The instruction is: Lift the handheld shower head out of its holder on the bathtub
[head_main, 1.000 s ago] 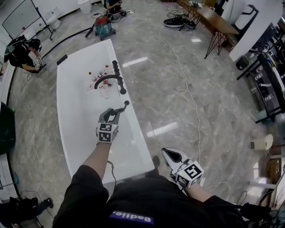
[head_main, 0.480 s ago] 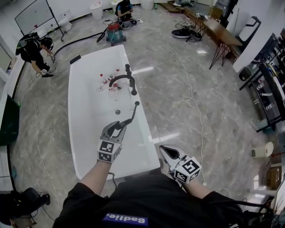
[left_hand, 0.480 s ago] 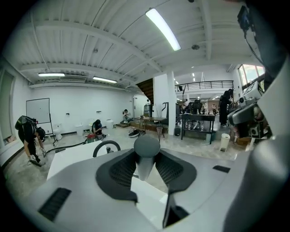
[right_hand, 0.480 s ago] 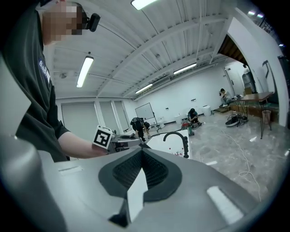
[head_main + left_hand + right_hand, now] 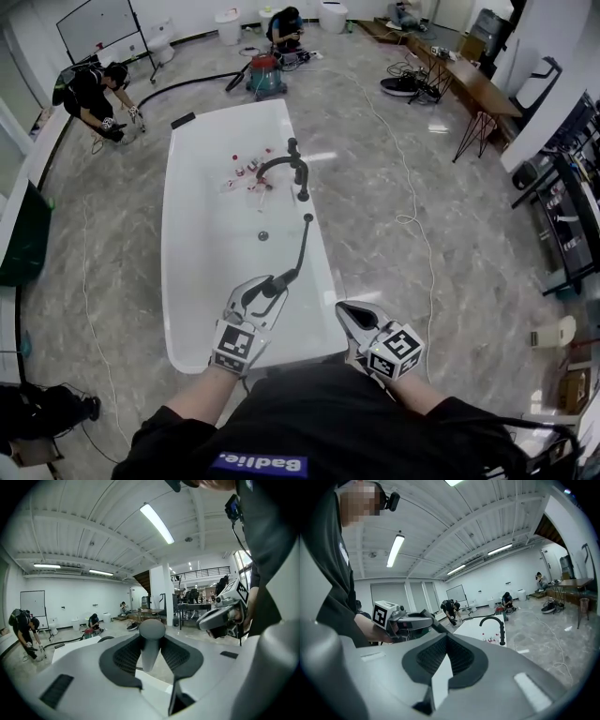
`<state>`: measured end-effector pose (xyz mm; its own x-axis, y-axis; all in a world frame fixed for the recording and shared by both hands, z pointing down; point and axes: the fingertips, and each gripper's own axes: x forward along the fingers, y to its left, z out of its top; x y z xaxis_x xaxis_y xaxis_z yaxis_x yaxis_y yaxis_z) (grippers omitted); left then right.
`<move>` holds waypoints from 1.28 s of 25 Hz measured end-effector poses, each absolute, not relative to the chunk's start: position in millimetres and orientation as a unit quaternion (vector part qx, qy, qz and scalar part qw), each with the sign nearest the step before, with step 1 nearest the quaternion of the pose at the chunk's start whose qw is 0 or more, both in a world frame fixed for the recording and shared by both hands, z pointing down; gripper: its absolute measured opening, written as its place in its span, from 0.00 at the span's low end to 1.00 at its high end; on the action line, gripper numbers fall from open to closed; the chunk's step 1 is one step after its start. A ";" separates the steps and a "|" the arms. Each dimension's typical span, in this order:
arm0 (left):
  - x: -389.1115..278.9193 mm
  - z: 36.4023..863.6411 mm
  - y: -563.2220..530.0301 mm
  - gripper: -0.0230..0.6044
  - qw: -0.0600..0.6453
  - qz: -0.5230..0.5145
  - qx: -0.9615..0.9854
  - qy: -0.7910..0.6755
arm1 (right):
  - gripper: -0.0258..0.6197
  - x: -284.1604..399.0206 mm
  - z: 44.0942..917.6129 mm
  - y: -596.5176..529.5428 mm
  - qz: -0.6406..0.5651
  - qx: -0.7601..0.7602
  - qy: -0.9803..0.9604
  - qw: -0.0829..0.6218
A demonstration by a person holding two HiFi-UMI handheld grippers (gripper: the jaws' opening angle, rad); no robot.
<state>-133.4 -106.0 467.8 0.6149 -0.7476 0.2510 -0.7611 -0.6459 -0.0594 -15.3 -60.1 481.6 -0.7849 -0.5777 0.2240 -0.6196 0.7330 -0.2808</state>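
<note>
A slim black handheld shower head (image 5: pixel 299 248) hangs in the air over the near right part of the white bathtub (image 5: pixel 180 234), with my left gripper (image 5: pixel 268 285) shut on its handle. Seen from the left gripper view, the handle's rounded end (image 5: pixel 151 631) stands upright between the dark pads. The black arched faucet (image 5: pixel 292 165) stands farther off on the tub's right rim, apart from the shower head. Near the tub's near right corner, my right gripper (image 5: pixel 350 315) is shut and holds nothing; its pads meet in the right gripper view (image 5: pixel 447 641), where the faucet (image 5: pixel 500 626) also shows.
Small red-capped bottles (image 5: pixel 246 171) lie in the tub near the faucet, beside a drain (image 5: pixel 263 236). A red vacuum (image 5: pixel 267 75) and crouching people (image 5: pixel 98 94) are beyond the tub. A white cable (image 5: pixel 412 220) runs across the marble floor; a table (image 5: pixel 469 80) stands at right.
My left gripper has drawn back toward me and upward with the shower head, away from the faucet. The right gripper has shifted a little; the head view has tilted farther forward.
</note>
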 end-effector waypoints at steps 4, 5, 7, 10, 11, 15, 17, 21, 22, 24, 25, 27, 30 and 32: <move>-140.8 447.7 -81.3 0.25 0.035 0.107 0.901 -0.418 | 0.03 -30.7 475.4 -53.8 0.164 0.308 -0.934 0.071; -143.2 442.8 -75.3 0.25 0.038 0.100 0.902 -0.419 | 0.03 -33.8 475.0 -53.3 0.164 0.307 -0.935 0.072; -148.7 434.7 -63.6 0.25 0.034 0.092 0.902 -0.420 | 0.03 -40.3 473.8 -52.8 0.164 0.304 -0.935 0.074; -158.0 427.7 -49.7 0.25 0.030 0.089 0.900 -0.425 | 0.03 -50.8 471.2 -52.5 0.160 0.294 -0.939 0.074; -161.4 425.9 -46.2 0.25 0.034 0.086 0.899 -0.428 | 0.03 -54.9 470.6 -52.1 0.158 0.290 -0.941 0.073; -170.2 413.3 -34.3 0.25 0.039 0.085 0.899 -0.427 | 0.03 -70.3 468.5 -46.6 0.147 0.275 -0.947 0.071; -167.4 403.0 -30.0 0.25 0.035 0.083 0.903 -0.421 | 0.03 -73.5 467.0 -44.4 0.144 0.270 -0.949 0.070; -153.8 389.0 -22.6 0.25 0.032 0.072 0.907 -0.413 | 0.03 -72.2 465.2 -43.0 0.141 0.265 -0.952 0.066; -150.6 388.6 -21.4 0.25 0.033 0.072 0.908 -0.411 | 0.03 -71.7 465.3 -43.1 0.141 0.264 -0.952 0.065; -146.4 389.3 -21.3 0.25 0.035 0.071 0.909 -0.408 | 0.03 -71.2 465.4 -44.0 0.141 0.264 -0.952 0.064; -145.0 389.5 -22.1 0.25 0.037 0.070 0.910 -0.408 | 0.03 -70.9 464.8 -44.4 0.141 0.263 -0.952 0.064; -143.0 390.0 -23.9 0.25 0.039 0.069 0.910 -0.408 | 0.03 -69.9 463.0 -44.4 0.139 0.261 -0.953 0.064; -140.4 392.4 -26.7 0.25 0.039 0.070 0.909 -0.410 | 0.03 -67.5 463.1 -43.0 0.138 0.260 -0.954 0.063; -137.5 393.5 -28.1 0.25 0.039 0.067 0.909 -0.409 | 0.03 -65.5 465.4 -43.4 0.139 0.261 -0.953 0.064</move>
